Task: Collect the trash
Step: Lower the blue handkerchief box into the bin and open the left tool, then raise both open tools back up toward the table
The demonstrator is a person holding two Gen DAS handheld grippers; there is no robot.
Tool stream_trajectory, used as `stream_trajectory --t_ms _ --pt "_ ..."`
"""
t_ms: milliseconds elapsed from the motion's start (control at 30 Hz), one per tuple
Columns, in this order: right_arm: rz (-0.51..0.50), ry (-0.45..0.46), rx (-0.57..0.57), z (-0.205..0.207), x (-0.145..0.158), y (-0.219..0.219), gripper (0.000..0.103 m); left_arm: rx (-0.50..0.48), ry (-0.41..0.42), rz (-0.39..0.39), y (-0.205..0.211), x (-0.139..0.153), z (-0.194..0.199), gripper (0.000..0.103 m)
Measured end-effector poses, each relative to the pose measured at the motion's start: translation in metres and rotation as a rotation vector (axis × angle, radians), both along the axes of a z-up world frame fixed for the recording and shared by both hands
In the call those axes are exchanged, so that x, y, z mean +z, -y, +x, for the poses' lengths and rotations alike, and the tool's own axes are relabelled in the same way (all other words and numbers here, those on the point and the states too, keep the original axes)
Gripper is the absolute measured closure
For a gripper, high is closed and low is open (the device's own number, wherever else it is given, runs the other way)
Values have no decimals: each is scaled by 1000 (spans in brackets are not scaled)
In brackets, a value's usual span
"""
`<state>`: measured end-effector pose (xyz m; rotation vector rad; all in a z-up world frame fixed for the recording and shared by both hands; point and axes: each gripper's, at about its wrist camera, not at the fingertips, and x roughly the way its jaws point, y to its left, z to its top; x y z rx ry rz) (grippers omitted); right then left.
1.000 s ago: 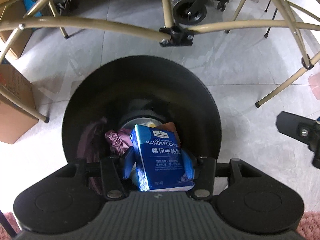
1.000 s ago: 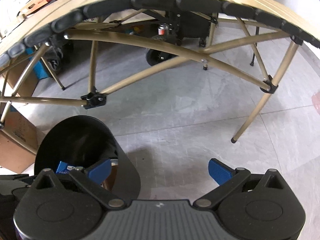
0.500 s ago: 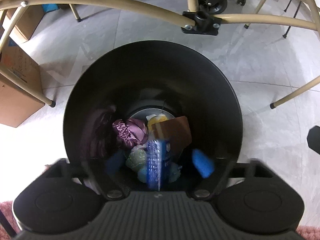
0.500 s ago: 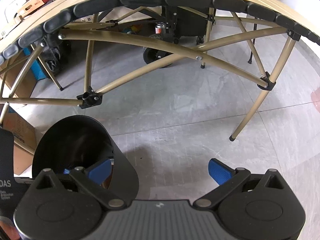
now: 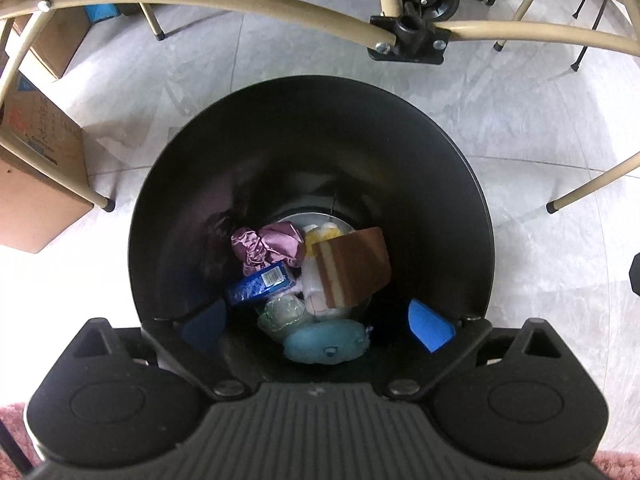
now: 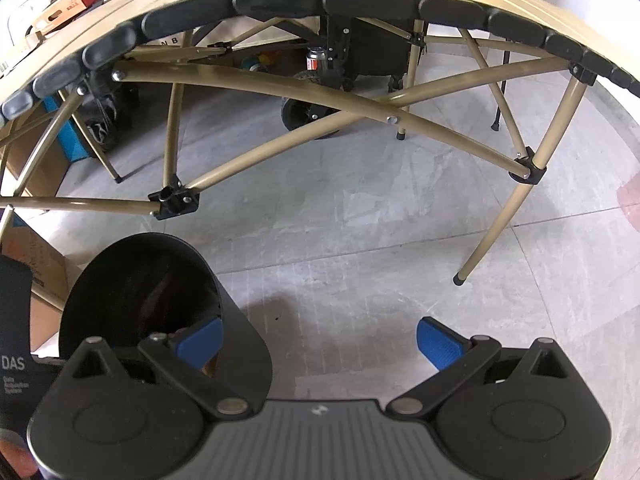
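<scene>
My left gripper (image 5: 316, 326) is open and empty, right above the mouth of the black trash bin (image 5: 460, 168). The blue tissue pack (image 5: 258, 288) lies inside the bin on other trash: a purple wrapper (image 5: 268, 246), a brown-and-yellow sponge (image 5: 352, 266), a clear crumpled wrapper (image 5: 282, 312) and a light blue plush item (image 5: 326, 344). My right gripper (image 6: 318, 340) is open and empty, to the right of the bin (image 6: 240, 348), above the grey floor.
A folding table with tan legs (image 6: 496, 216) stands over the floor beyond the bin; a black joint (image 5: 408, 38) of its frame is just past the bin. A cardboard box (image 5: 36, 176) sits left of the bin. A pink rug edge (image 5: 12, 440) is at the bottom.
My left gripper opened and let go of the blue tissue pack, which fell into the bin and now lies flat on the other trash. The right gripper stayed open and rose slightly.
</scene>
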<state>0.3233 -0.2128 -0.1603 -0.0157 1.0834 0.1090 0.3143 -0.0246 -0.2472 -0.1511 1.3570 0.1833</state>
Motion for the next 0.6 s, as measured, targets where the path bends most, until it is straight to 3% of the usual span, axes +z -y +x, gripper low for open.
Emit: stream_trajectory --t_ms 200,600 --pt "0 17 3 -1 5 1 0 -1 33 9 -1 11 -2 3" --pt "-3 47 -6 0 13 4 0 -19 183 36 -7 58 -19 0"
